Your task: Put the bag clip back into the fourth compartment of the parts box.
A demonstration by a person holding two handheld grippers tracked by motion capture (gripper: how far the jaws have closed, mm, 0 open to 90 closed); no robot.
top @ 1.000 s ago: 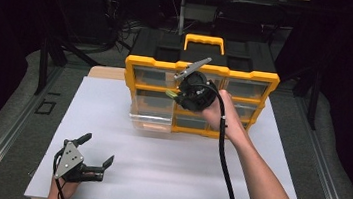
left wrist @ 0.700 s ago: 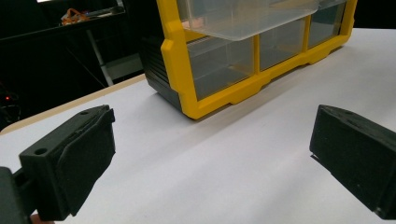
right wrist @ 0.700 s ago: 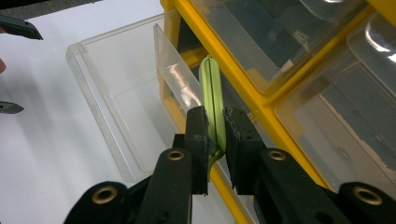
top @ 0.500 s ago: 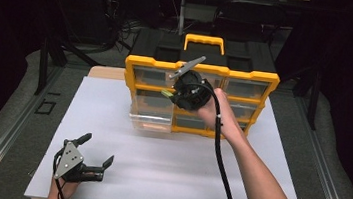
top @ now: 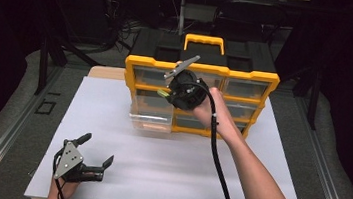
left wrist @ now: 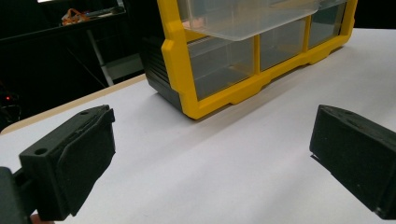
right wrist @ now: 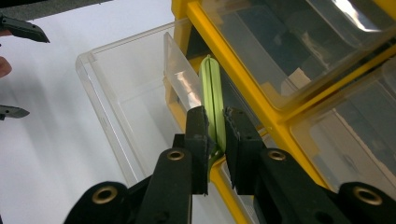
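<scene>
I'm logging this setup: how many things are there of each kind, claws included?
Black two-jaw claws: 2 (left, right)
Yellow-and-black plastic drawer organiser: 1
Pulled-out clear plastic drawer: 1
Thin light-green flat item: 1
Total: 5

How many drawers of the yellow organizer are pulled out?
1: the clear drawer at the organizer's left end, middle row. The right gripper and hand hide part of the front.

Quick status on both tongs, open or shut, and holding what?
Left tongs: open, holding nothing, low over the white table.
Right tongs: shut on a thin green object above the pulled-out clear drawer.
</scene>
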